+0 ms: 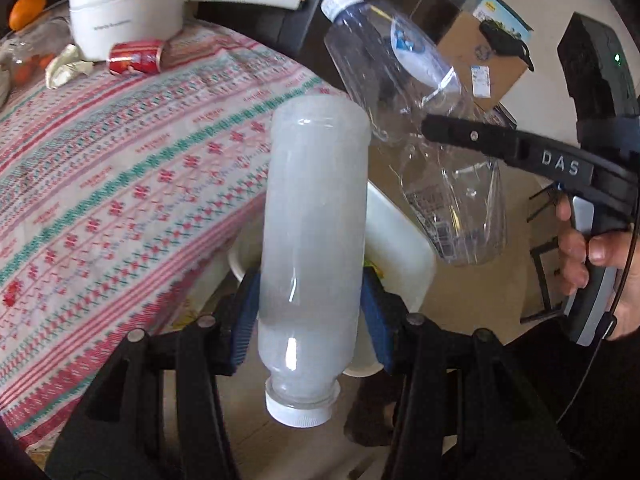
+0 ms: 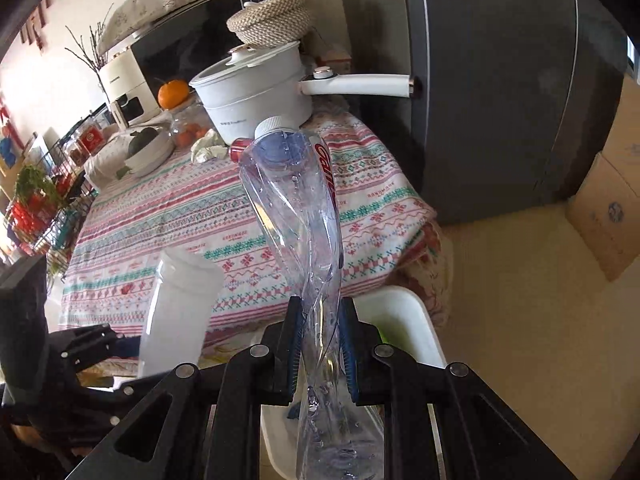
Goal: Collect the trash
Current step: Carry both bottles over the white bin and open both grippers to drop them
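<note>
Both bottles lifted off table, over white bin [image 2: 416,320]: left gripper [image 1: 308,312] clamps frosted bottle [image 1: 316,240], right gripper [image 2: 320,344] pinches crushed clear bottle [image 2: 296,208]; red can [image 1: 136,56] and crumpled wrapper [image 1: 66,66] remain uncollected.

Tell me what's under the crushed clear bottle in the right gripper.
Under the crushed clear bottle stands a white bin beside the table, something green inside. The bottle and the right gripper hide the rest of its contents.

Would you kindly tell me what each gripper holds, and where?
Left gripper: frosted white plastic bottle, lower body near cap. Right gripper: crushed clear plastic bottle, squeezed middle.
</note>
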Demonstrator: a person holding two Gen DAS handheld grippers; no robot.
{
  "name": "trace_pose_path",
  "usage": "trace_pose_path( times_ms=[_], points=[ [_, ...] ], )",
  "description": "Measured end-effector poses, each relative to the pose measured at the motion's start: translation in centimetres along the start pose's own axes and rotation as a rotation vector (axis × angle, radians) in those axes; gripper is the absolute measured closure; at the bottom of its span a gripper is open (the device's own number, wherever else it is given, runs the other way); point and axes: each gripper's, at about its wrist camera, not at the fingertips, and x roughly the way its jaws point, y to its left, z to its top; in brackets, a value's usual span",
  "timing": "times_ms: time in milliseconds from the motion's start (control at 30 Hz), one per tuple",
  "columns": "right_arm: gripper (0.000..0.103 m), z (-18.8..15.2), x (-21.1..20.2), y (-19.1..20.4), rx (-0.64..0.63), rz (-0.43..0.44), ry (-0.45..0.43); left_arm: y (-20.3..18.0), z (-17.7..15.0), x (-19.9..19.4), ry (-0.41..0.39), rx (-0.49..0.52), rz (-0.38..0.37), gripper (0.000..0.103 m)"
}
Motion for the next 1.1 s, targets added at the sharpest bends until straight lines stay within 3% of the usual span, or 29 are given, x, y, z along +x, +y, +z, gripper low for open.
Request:
trace_pose_path(
  times_ms=[233,367,667,1100],
  points=[
    [0.084,-1.2,-0.2,-3.0,0.035,-0.033,0.024,-2.5,0.0,5.0,0.135,0.054,0.026,0.052],
    [0.084,-2.2,0.2,-4.2,0.041,-0.052,0.054,-2.7,-0.1,6.1,0.157,0.079,0.041,0.052],
    [0.084,-3.6,0.2,-5.9,0.048,-0.062,0.086,-3.1,0.6,5.5,0.120,0.111,0.072,0.041],
    [0.084,-3.7,0.5,-5.8,0.082,-0.035,0.095,1.2,0.9,-0.9,0.026,0.048,0.145,0.027]
  ],
)
